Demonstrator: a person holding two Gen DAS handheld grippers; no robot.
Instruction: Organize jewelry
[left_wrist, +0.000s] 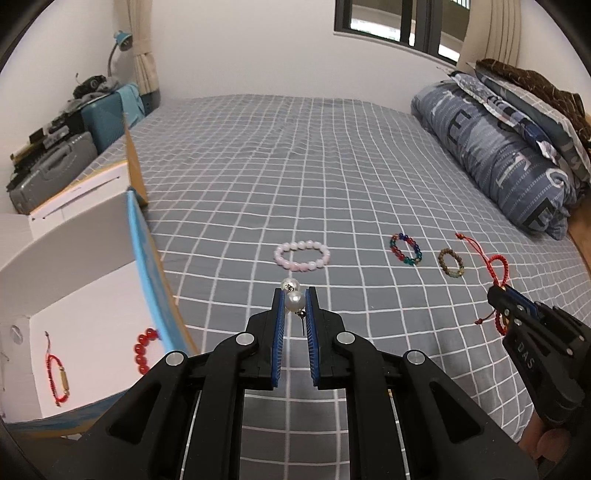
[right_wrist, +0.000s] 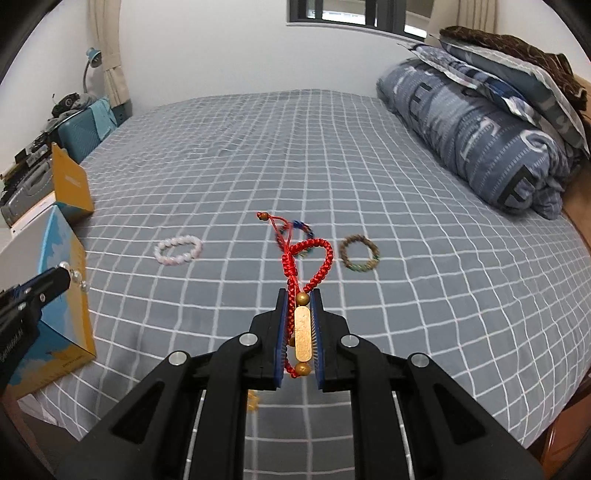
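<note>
Two pieces of jewelry are held above a grey checked bedspread (left_wrist: 332, 155).

A pearl earring (left_wrist: 294, 300) is pinched at the tips of the left gripper (left_wrist: 294, 306), centre frame; a red braided bracelet (right_wrist: 308, 266) is clamped in the right gripper (right_wrist: 300, 325). Three beaded bracelets are seen mid-frame on the bed; an open white box (left_wrist: 81, 295) is seen at lower left.

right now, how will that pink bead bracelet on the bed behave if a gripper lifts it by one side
The pink bead bracelet probably sags into a hanging loop: it is separate round beads on a string, not a rigid ring. The beads look smooth and glossy, so they may slip between the fingers. It looks light, barely denting the checked bedsheet, and the soft fabric should keep it from rolling.
</note>
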